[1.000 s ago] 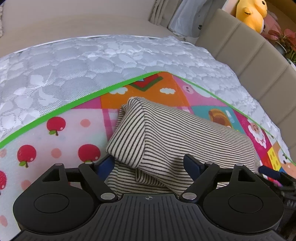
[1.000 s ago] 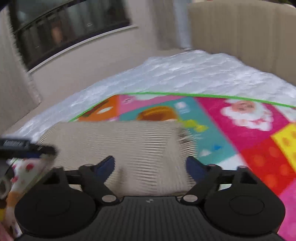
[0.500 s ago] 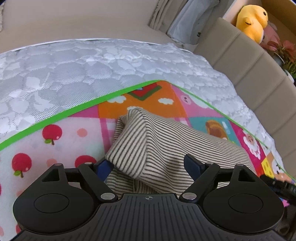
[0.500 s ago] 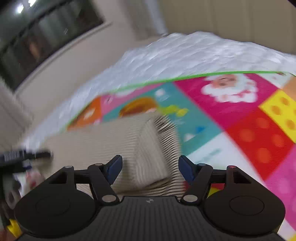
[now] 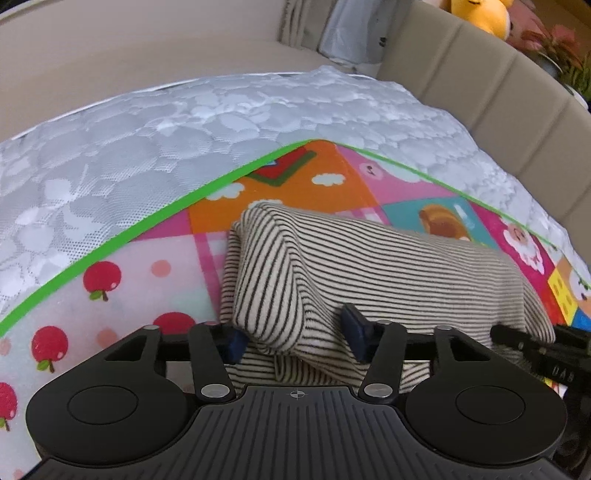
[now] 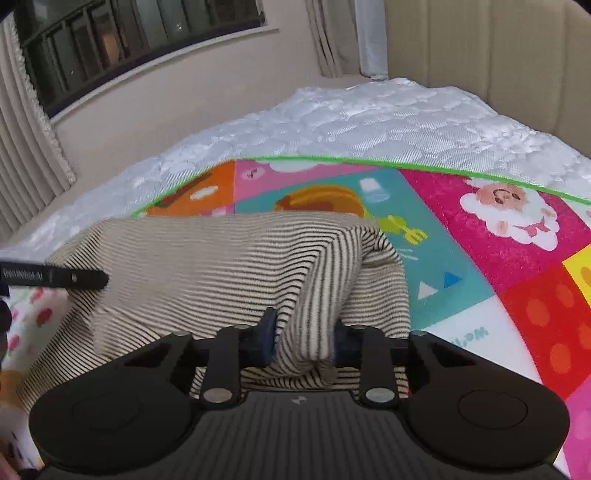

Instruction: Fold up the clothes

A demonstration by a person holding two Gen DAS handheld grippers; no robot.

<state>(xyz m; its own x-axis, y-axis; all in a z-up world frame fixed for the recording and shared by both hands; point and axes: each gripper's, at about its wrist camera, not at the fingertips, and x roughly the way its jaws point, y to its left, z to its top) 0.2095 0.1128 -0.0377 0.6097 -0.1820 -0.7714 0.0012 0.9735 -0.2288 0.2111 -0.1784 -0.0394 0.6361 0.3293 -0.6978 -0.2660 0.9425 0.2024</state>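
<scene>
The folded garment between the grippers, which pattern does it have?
The garment has thin black stripes on cream, clearest in the left wrist view.

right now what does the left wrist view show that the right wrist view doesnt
Only the left wrist view shows the yellow plush toy and potted plant behind the beige headboard, and the apple print on the mat.

Only the right wrist view shows the window, the sheep print and the red dotted square.

Both show the striped garment on the colourful mat over the white mattress, with the left gripper and right gripper each closed on a fold of it.
</scene>
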